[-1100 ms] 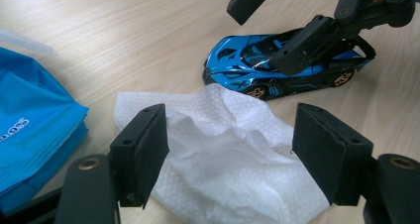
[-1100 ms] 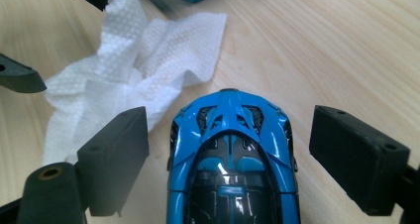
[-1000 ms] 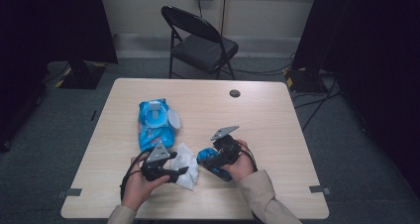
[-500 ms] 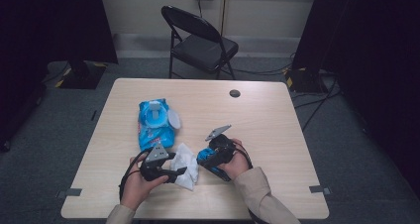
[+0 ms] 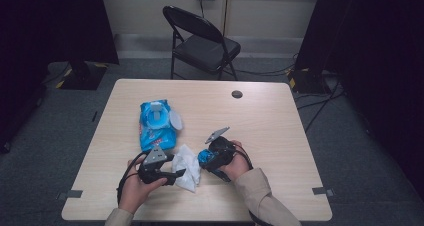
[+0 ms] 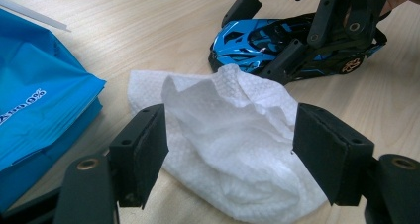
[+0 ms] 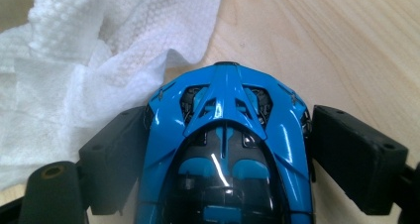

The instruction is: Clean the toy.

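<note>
Looks like a toy-car wipe-down, roughly at the midpoint of setup. Already sorted: blue wet-wipe pack (image 5: 156,128) lying on the counter (image 5: 280,131) with its flap lid popped open, and one white wet wipe (image 6: 233,149) pulled out and sitting crumpled on the wood just beside the pack.

Blue toy sports car (image 7: 225,154) clamped in the right hand-held gripper (image 7: 225,157), pads tight against both flanks, nose pointing at the wipe and just about touching its edge. Seems parked low on the counter, though hard to say if the wheels are resting or barely lifted.

Left hand-held gripper (image 6: 230,144) wide open, jaws straddling the crumpled wipe but not pinching it yet.

Still to do, by the look of it: close on the wipe, bring it over, actually rub the car body. No wiping contact so far, so the real job hasn't started.
</note>
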Tool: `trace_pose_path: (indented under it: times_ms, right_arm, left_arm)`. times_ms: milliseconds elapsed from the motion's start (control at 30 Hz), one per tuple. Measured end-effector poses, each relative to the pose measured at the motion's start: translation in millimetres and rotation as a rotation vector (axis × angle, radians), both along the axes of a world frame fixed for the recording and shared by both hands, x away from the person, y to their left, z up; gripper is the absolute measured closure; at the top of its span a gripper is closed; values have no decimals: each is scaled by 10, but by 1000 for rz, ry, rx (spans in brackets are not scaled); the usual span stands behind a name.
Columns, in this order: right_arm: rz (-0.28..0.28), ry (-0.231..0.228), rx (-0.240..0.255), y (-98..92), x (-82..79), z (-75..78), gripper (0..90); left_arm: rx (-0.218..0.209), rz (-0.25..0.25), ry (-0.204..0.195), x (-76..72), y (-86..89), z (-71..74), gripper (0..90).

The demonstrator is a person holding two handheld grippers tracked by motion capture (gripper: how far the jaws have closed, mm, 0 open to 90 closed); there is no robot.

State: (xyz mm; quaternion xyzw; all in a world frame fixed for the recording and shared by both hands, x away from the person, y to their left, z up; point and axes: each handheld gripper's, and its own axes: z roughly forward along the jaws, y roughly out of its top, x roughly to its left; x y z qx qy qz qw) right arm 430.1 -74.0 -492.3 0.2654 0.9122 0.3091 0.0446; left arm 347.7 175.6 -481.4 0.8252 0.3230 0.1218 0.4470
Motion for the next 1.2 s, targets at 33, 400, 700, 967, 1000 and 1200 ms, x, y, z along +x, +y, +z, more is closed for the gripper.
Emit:
trace_pose_path:
  times_ms: [33,400,700,967,1000,1200]
  right_arm:
    - [-1,-3,0,2,-1,-2,159]
    - [-30,-55,-35,57,-84,5,244]
    - [-86,-40,29,-25,-89,38,245]
    - [-97,-47,94,-121,-122,127,245]
    - [-99,-50,103,-133,-128,137,245]
    - [-100,-63,171,-231,-177,247,246]
  left_arm:
    - [1,0,0,0,1,0,292]
    - [-3,-3,-8,3,-12,22,292]
    - [-6,-6,-12,24,-21,22,293]
    - [-4,-5,-10,28,-32,18,293]
    - [-2,-7,-12,27,-32,18,293]
    - [4,-8,-12,23,-44,11,293]
